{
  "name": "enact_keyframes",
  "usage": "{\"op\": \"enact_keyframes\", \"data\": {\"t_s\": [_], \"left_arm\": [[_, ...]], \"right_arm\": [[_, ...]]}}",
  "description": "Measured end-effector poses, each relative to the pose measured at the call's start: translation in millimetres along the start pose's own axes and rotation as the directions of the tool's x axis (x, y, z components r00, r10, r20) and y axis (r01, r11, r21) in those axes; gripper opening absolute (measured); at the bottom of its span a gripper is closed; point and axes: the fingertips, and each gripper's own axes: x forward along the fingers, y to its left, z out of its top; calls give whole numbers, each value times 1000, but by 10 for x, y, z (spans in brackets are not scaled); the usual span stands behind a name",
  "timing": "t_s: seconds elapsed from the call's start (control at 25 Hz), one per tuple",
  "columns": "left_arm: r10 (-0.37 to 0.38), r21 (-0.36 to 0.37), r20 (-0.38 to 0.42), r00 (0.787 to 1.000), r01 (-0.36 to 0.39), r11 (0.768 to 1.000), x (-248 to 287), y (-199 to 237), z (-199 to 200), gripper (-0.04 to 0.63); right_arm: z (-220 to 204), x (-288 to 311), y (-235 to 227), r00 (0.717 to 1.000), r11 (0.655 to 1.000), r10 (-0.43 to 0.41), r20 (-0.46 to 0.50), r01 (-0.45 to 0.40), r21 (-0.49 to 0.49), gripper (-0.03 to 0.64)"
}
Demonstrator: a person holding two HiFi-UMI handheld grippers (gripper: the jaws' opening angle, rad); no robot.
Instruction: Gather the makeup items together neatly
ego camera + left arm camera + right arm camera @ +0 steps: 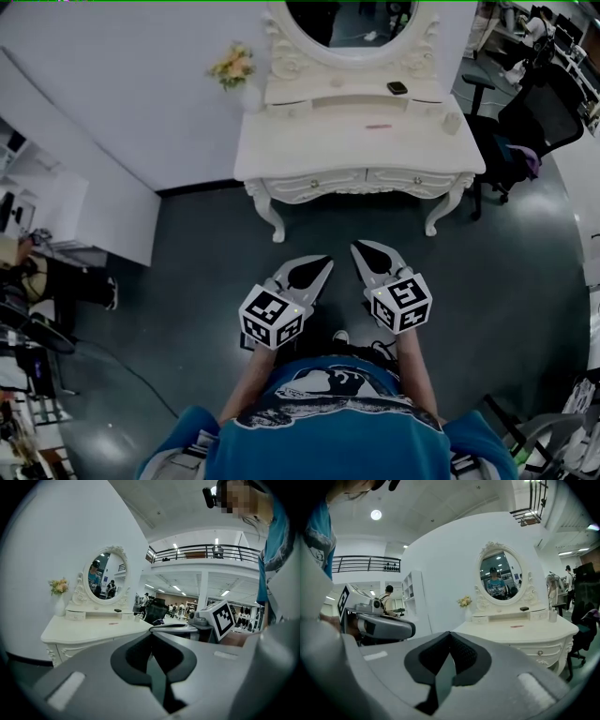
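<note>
A white dressing table (pixel 309 150) with an oval mirror stands ahead of me across a dark floor. On it lie a black compact (pixel 397 87) on the raised shelf, a thin pink item (pixel 379 126) on the top, and a small pale bottle (pixel 452 123) near the right end. My left gripper (pixel 325 262) and right gripper (pixel 358 247) hover side by side over the floor, well short of the table, both shut and holding nothing. The right gripper view shows the compact (pixel 524 608), pink item (pixel 517 626) and bottle (pixel 553 616).
A vase of flowers (pixel 234 70) sits at the table's back left corner. Dark office chairs (pixel 544 112) stand to the right of the table. A white cabinet (pixel 75 206) and a seated person (pixel 37 272) are at the left.
</note>
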Motion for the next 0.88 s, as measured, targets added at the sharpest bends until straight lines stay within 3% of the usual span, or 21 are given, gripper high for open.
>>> {"op": "enact_keyframes", "data": {"t_s": [0.28,0.6,0.88], "left_arm": [[10,1,-43,999,-10,1000,110,178,-27,12],[-83,-3,-50,995,83,997,648,580,99,12],[-111,-1,-44,993,111,994,1034,1356,430,12]], "right_arm": [[-21,154,-133,1000,999,1,3,-1,37,3],[76,532,-658,998,997,-67,-17,68,38,3],[369,1087,-1171,990,988,-142,-17,143,63,3]]}}
